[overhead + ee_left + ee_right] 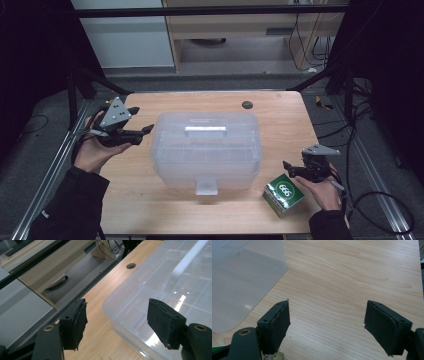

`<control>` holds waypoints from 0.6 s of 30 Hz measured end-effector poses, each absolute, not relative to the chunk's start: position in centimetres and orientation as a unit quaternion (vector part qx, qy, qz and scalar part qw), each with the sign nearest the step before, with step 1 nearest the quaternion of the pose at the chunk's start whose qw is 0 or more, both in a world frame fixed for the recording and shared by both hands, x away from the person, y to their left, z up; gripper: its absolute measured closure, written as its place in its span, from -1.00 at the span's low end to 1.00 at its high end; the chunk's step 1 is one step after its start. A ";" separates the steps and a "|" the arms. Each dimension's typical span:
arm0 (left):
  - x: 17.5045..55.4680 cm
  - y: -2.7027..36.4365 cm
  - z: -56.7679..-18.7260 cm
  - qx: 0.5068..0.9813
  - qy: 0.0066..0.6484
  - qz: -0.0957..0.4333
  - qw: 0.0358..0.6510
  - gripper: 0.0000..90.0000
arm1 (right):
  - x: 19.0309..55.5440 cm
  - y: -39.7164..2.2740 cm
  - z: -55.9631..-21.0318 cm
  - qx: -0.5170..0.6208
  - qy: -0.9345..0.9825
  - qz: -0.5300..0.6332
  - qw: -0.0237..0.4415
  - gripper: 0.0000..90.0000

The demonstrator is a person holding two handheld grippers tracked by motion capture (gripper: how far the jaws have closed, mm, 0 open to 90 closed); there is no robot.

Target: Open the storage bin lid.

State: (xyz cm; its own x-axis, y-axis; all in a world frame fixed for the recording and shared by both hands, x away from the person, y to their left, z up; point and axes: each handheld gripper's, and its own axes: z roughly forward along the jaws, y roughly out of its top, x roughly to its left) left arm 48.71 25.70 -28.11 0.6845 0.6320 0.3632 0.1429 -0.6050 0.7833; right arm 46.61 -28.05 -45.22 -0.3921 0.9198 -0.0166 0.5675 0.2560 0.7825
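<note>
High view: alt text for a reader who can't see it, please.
A closed translucent plastic storage box sits mid-table. The left tool is open beside the box's left end; the right tool, also open, is just above a green carton.

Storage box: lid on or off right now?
On. The clear storage box has its lid flat across the top, handle lying down, front latch hanging at the near side. Whether it's snapped shut, cannot tell.

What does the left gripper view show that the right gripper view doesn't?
The left gripper view shows the round hole in the table, the bin's white handle and a cabinet beyond the table edge. The right gripper view shows a green box corner at bottom left. Both show open black fingers, the wooden table and the clear bin.
</note>
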 end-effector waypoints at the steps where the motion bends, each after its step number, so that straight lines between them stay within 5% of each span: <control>1: 48.7 25.4 -28.0 0.838 0.224 0.323 0.378 -0.30 | 46.6 -28.0 -45.2 0.494 0.753 0.358 0.246 -0.54; 18: 48.3 21.9 -27.4 0.885 0.136 0.300 0.329 -0.23 | 46.6 -27.9 -45.3 0.493 0.756 0.356 0.241 -0.50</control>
State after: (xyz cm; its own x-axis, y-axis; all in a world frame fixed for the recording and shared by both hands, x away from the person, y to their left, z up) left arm 48.27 21.87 -27.35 0.7836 0.4376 0.4411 0.0438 -0.7470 0.6634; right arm 46.61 -27.86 -45.33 -0.3971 0.9177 -0.0132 0.5752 0.2601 0.7755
